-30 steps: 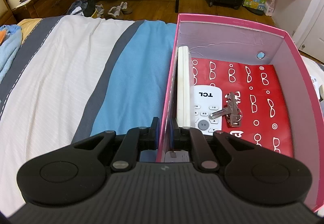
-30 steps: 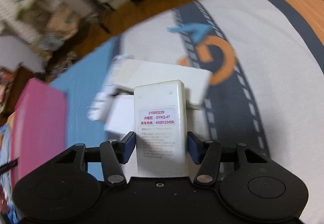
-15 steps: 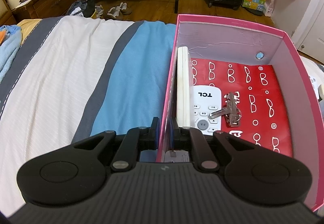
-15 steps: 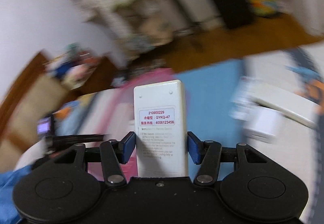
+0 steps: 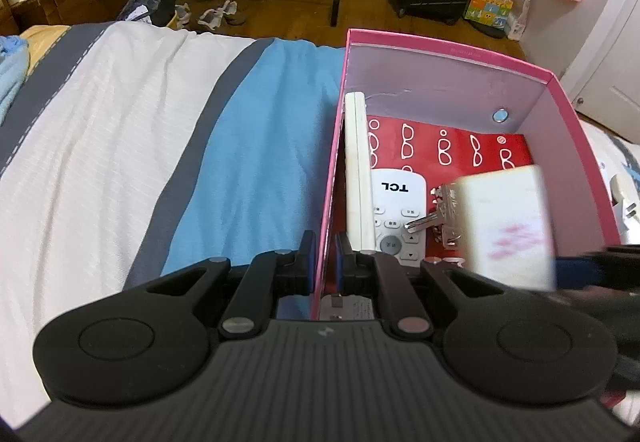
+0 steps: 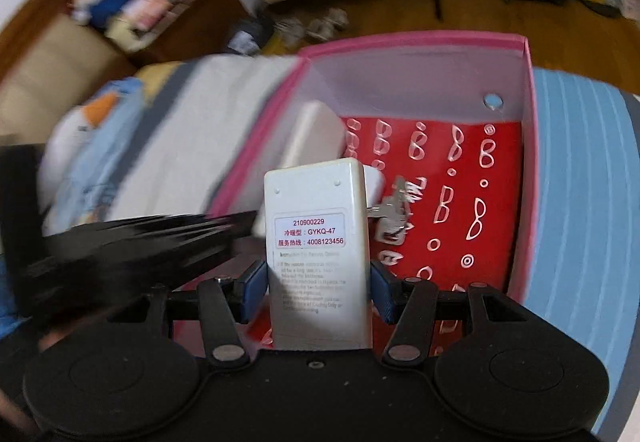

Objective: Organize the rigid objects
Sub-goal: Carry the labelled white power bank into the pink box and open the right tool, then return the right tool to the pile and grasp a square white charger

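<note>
Our right gripper (image 6: 318, 292) is pinching a white remote (image 6: 316, 254), label side up, its blue pads pressed against the remote's two long edges, and it hangs over the near end of the pink box (image 6: 416, 42), above the red liner. Our left gripper (image 5: 323, 260) is pressed together on the box's left wall, one finger outside and one inside, steadying it on the striped bedspread (image 5: 132, 146). We judge the step in hand to be placing this remote in the box, with the carry nearly finished and the release not yet made. Already inside lie a TCL remote (image 5: 394, 214), a bunch of keys (image 5: 440, 218) just beside it, and a long white remote (image 5: 357, 162) standing on edge against the left wall. Next we would need to lower the held remote onto the open red area to the right of the keys, level it, and only then spread the fingers. A second ago this remote was out over the bed, away from the box; now it shows blurred in the left wrist view, over the box's right side, while the left grip has not shifted
</note>
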`<state>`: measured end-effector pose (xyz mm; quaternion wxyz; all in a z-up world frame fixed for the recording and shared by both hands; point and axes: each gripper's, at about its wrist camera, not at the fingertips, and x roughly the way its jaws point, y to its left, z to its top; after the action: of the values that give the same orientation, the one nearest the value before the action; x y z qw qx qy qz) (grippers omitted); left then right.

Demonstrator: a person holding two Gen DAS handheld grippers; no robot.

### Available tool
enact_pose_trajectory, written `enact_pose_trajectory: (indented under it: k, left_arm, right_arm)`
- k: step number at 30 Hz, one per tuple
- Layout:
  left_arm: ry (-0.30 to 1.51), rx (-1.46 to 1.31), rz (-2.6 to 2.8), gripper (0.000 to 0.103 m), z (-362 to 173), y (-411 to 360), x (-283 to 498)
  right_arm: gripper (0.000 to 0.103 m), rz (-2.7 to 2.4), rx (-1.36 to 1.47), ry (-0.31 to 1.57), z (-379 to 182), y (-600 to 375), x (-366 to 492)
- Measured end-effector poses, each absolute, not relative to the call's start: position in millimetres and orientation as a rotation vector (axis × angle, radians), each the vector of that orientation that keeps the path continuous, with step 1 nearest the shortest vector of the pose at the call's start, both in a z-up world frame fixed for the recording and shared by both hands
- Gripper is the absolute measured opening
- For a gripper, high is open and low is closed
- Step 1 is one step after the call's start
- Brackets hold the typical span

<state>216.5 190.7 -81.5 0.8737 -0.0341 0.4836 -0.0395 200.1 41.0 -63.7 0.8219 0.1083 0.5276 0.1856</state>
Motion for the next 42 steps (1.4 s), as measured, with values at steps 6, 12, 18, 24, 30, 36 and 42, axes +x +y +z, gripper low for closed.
enact_pose_trajectory:
  k: [6,12,18,24,30,36,42]
  left_arm:
    - [1.009,-0.088,-0.096,0.007,-84,194,219]
    - [1.008,-0.082,-0.094,0.007,-85,193,220]
    - [1.01,-0.065,-0.088,0.007,-85,190,220]
    - [1.013,-0.035,-0.083,0.007,-85,185,220]
    - [1.014,0.033,-0.08,0.009,-83,177,219]
    - [1.017,0.073,-0.104,0.015,-84,173,216]
    - [1.015,0.122,-0.108,0.017,-84,166,215]
  right_arm:
    - [0.06,0.204,0.28,1.179,-94,43,223]
    - [0.064,0.158,0.375,1.16,-101,36,227]
    - [0.064,0.256,0.298,1.094,-68,33,203]
    - [0.064,0.401,0.187,0.979,-12,3,159]
    - [0.064,0.423,0.081,0.962,7,-51,121]
    - [0.068,0.397,0.009,0.882,12,-102,100]
    - [0.078,0.386,0.037,0.789,9,-141,101]
